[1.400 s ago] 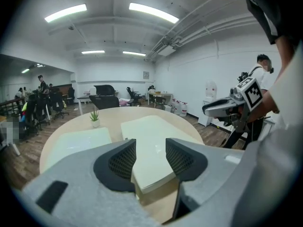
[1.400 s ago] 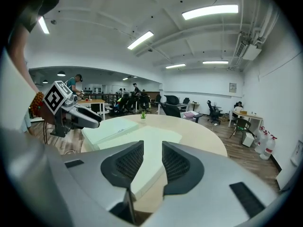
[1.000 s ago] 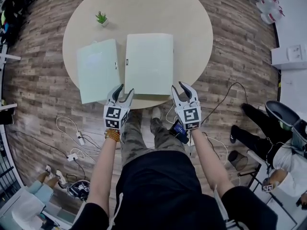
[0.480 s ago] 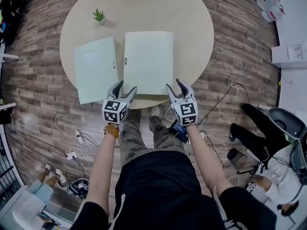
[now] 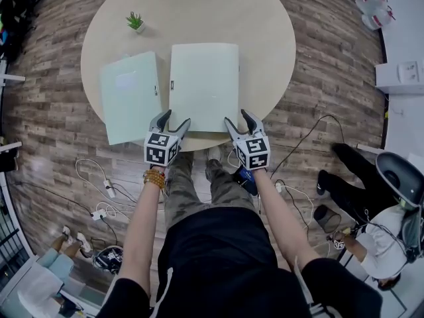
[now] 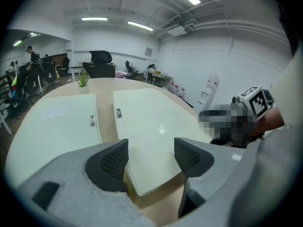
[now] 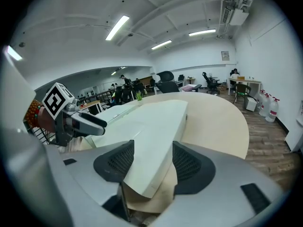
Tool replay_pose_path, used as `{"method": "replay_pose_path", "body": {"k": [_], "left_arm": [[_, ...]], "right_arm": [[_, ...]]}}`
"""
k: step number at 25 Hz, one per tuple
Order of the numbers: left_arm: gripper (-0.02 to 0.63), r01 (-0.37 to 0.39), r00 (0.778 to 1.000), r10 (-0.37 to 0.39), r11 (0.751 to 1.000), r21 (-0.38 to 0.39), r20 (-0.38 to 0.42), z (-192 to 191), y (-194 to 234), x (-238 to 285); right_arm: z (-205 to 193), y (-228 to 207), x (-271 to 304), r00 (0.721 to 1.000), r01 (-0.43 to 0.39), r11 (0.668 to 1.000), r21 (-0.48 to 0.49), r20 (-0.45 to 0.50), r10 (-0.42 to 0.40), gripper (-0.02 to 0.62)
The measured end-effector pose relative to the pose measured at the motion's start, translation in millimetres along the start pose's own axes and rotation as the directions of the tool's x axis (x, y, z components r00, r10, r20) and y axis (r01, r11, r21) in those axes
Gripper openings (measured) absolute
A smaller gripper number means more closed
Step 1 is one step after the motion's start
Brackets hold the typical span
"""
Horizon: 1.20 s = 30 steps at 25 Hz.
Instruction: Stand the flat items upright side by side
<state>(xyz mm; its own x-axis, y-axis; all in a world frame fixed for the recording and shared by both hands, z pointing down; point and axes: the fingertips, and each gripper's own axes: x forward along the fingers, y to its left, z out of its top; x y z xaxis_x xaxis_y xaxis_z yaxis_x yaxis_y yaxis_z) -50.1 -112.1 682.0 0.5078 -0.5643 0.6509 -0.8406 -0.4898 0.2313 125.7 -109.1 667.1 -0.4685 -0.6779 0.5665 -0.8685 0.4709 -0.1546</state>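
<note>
Two pale green flat folders lie side by side on the round beige table [image 5: 265,38]: a smaller one [image 5: 129,98] on the left and a larger one [image 5: 204,85] on the right. My left gripper [image 5: 170,119] is at the larger folder's [image 6: 147,126] near-left corner, my right gripper [image 5: 237,118] at its near-right corner. Both jaws have just been opening. In the left gripper view the corner lies between the spread pads of the left gripper [image 6: 150,157], untouched. The right gripper [image 7: 152,162] likewise straddles the folder's [image 7: 147,131] corner without pressing.
A small potted plant [image 5: 135,22] stands at the table's far left. Cables and a power strip [image 5: 106,194] lie on the wood floor by my feet. A seated person [image 5: 387,234] is at the right. The near table edge [image 5: 199,141] is just under the grippers.
Both grippers have sunk and closed in on the larger folder's near corners, and their jaws stand wider apart. The folders have not moved.
</note>
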Motion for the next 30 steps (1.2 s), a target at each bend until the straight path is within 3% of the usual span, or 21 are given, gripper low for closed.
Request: {"method": "replay_pose_path", "body": {"k": [5, 10, 14, 21, 25, 30], "left_arm": [[0.334, -0.08, 0.996, 0.081, 0.997, 0.01, -0.041, -4, 13, 3], [0.336, -0.039, 0.989, 0.037, 0.999, -0.018, -0.142, -6, 10, 10], [0.341, -0.048, 0.981, 0.038, 0.998, -0.05, -0.191, -5, 13, 12], [0.356, -0.085, 0.982, 0.062, 0.989, -0.119, -0.179, -3, 11, 17], [0.351, -0.061, 0.986, 0.032, 0.983, -0.172, -0.166, 0, 5, 19], [0.344, -0.026, 0.989, -0.006, 0.978, -0.209, -0.148, 6, -2, 23]], "right_arm": [[-8, 1, 5, 1.0, -0.019, 0.999, 0.032, -0.022, 0.019, 0.261], [-10, 3, 6, 0.999, -0.035, 0.997, 0.067, -0.034, 0.037, 0.261], [-9, 5, 8, 0.997, -0.043, 0.999, 0.015, -0.066, 0.044, 0.259], [-9, 2, 10, 0.992, -0.082, 0.996, -0.036, -0.101, 0.078, 0.265], [-10, -9, 9, 0.988, -0.11, 0.994, -0.019, -0.108, 0.108, 0.265], [-4, -24, 8, 0.987, -0.124, 0.99, -0.065, -0.112, 0.116, 0.273]]}}
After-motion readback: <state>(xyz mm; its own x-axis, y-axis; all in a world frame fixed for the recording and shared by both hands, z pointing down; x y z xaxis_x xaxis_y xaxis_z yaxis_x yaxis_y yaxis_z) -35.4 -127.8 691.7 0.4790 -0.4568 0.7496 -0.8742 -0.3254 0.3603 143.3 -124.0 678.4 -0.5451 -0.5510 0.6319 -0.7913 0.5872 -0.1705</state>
